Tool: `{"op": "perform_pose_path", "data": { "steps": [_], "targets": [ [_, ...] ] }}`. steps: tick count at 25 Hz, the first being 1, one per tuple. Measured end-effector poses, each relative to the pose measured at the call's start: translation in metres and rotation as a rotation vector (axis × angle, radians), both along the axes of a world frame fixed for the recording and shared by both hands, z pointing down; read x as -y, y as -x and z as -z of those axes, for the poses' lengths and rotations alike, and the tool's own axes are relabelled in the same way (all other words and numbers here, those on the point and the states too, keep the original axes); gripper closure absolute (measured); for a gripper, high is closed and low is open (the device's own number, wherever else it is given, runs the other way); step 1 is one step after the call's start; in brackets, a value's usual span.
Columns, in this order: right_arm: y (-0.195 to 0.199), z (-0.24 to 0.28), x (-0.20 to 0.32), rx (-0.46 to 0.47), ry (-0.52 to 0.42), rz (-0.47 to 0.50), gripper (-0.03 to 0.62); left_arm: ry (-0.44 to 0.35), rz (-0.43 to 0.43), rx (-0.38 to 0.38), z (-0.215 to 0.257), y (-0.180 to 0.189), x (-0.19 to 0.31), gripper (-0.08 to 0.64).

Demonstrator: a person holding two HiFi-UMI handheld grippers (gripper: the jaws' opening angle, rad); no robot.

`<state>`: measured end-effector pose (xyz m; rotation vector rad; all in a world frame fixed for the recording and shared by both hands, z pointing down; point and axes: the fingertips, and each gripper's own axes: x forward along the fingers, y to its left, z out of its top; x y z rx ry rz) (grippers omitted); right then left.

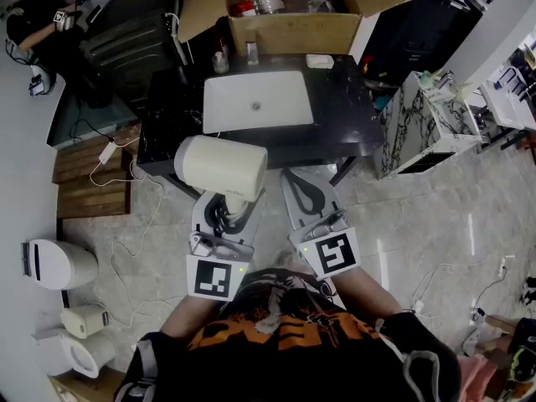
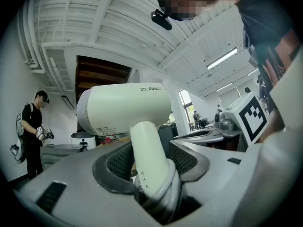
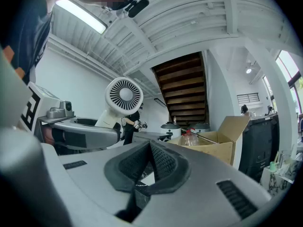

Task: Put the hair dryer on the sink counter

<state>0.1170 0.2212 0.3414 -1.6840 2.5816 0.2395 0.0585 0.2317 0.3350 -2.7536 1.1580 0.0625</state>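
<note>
Left gripper (image 1: 226,212): jaws clamped on the handle of the cream hair dryer (image 1: 220,167), cord (image 2: 165,193) coiled round the handle. Dryer held in air, barrel level, at near edge of dark sink counter (image 1: 343,115), not resting on it. Right gripper (image 1: 306,193): just beside, jaws closed together, nothing between. White basin (image 1: 257,100) ahead

Black sink counter (image 1: 345,111) with white basin (image 1: 258,100)

Pale marble floor (image 1: 419,224), white ribbed ceiling (image 3: 189,13), dark wooden staircase (image 3: 184,89).
</note>
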Motion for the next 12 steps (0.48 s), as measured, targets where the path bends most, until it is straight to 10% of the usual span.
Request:
{"op": "perform_pose_path", "data": {
  "steps": [12],
  "targets": [
    [-0.044,-0.009,-0.014,0.013,0.024,0.048,0.578,-0.007,0.019,-0.006,0.002,-0.044,-0.013,0.324]
  ]
}}
